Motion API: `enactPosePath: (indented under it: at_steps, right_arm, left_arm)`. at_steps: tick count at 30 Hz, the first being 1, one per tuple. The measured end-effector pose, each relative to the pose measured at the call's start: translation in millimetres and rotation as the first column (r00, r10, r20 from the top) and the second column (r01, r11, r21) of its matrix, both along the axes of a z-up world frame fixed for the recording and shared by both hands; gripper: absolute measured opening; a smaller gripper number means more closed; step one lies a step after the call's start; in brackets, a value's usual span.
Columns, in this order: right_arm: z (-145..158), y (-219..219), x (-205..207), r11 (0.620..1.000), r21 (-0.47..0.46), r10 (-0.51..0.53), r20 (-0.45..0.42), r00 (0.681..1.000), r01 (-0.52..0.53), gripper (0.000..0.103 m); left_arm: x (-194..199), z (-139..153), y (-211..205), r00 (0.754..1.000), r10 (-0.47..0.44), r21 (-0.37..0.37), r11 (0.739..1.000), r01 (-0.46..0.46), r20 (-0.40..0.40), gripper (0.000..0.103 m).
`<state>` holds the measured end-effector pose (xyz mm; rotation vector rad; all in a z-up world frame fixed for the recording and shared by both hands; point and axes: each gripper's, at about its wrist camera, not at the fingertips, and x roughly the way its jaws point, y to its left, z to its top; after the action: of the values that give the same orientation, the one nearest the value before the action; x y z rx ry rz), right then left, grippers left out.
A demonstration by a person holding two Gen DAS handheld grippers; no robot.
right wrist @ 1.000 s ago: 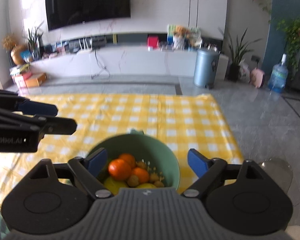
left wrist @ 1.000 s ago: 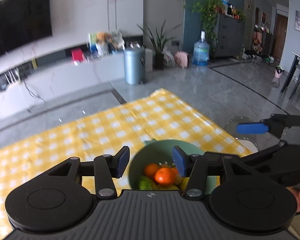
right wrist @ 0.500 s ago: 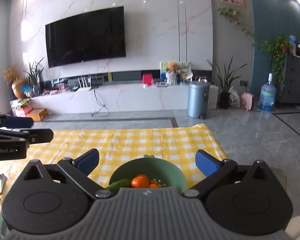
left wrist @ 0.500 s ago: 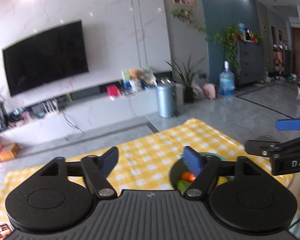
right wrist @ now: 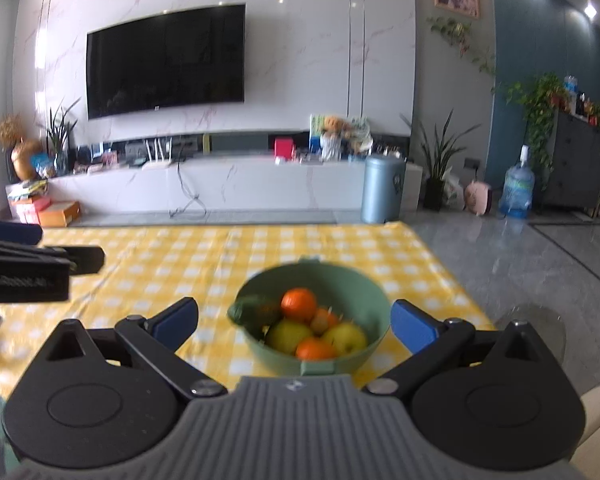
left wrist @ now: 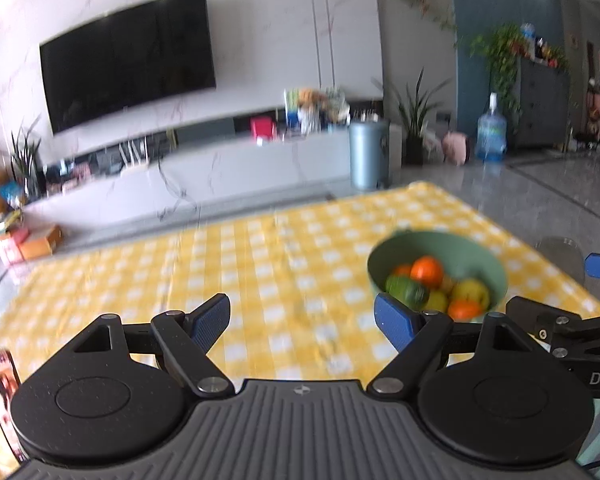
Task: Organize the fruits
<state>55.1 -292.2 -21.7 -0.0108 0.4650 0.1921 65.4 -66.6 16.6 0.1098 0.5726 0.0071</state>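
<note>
A green bowl (left wrist: 436,236) (right wrist: 312,266) stands on the yellow checked cloth. It holds oranges (right wrist: 299,304), yellow apples (right wrist: 346,338) and a dark green fruit (left wrist: 406,292). My left gripper (left wrist: 302,312) hangs over bare cloth to the left of the bowl; its jaws are opening and nothing is between them. My right gripper (right wrist: 296,316) is open just in front of the bowl, its blue pads (right wrist: 412,322) wide on either side and touching nothing. Each gripper shows at the edge of the other's view.
The yellow checked cloth (left wrist: 260,264) covers the table, whose right edge lies just past the bowl. A printed packet (left wrist: 0,376) lies at the near left edge. A round glass top (right wrist: 536,316) stands right of the table. Behind are a TV wall and a grey bin (right wrist: 382,188).
My left gripper swung left, off the bowl, and its jaws spread wide. My right gripper's jaws widened too, and the bowl now shows whole between them.
</note>
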Motion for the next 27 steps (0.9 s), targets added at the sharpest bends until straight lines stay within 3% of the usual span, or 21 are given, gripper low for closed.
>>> enactPosePath:
  at_steps: [13,27]
  right_arm:
    - [-42.9,-0.4,18.9,1.000,0.000,-0.015,-0.136,0.991,0.015,0.099]
    - [-38.3,-0.6,25.8,1.000,-0.002,-0.001,-0.156,0.988,0.001,0.099]
  left_arm:
    - [3.2,-54.7,4.0,0.984,0.014,0.012,1.000,-0.012,-0.175,0.096]
    - [7.9,-57.1,0.9,0.979,0.017,0.019,1.000,-0.014,-0.204,0.096]
